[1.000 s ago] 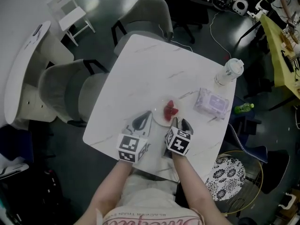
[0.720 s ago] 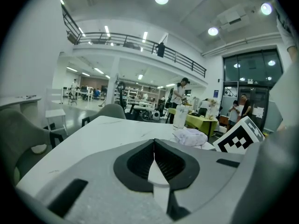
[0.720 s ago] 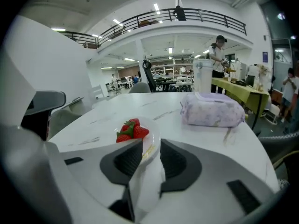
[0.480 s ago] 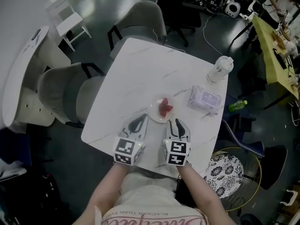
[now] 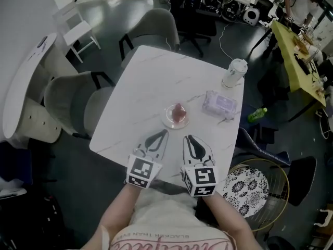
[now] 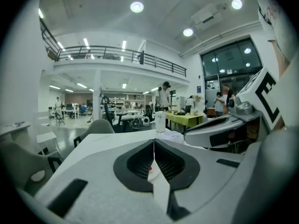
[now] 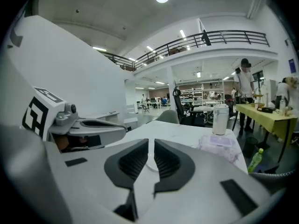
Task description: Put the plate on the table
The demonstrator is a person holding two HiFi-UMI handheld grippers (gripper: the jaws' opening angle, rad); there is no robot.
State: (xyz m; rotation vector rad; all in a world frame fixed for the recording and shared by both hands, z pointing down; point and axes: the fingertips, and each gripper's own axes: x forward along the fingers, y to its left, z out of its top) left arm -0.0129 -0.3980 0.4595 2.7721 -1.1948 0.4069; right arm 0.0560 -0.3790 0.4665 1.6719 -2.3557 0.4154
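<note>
A small clear plate (image 5: 177, 116) with a red piece of food on it rests on the white marble table (image 5: 148, 79), right of its middle. Both grippers hang back from it near the table's front edge. My left gripper (image 5: 164, 133) points at the plate from the lower left, its jaws pressed together and empty (image 6: 153, 141). My right gripper (image 5: 188, 138) is just below the plate, its jaws a narrow slit apart with nothing between them (image 7: 151, 142). A sliver of the plate's rim (image 7: 150, 165) shows through that slit.
A purple pack of wipes (image 5: 219, 104) lies right of the plate and a white lidded cup (image 5: 233, 73) stands at the far right corner. Grey chairs (image 5: 74, 102) stand at the left and far sides. A green bottle (image 5: 257, 114) and a patterned stool (image 5: 248, 190) are on the floor at right.
Both grippers have drawn back toward me from the plate, which was at the right gripper's tip a second ago and now sits alone on the table.
</note>
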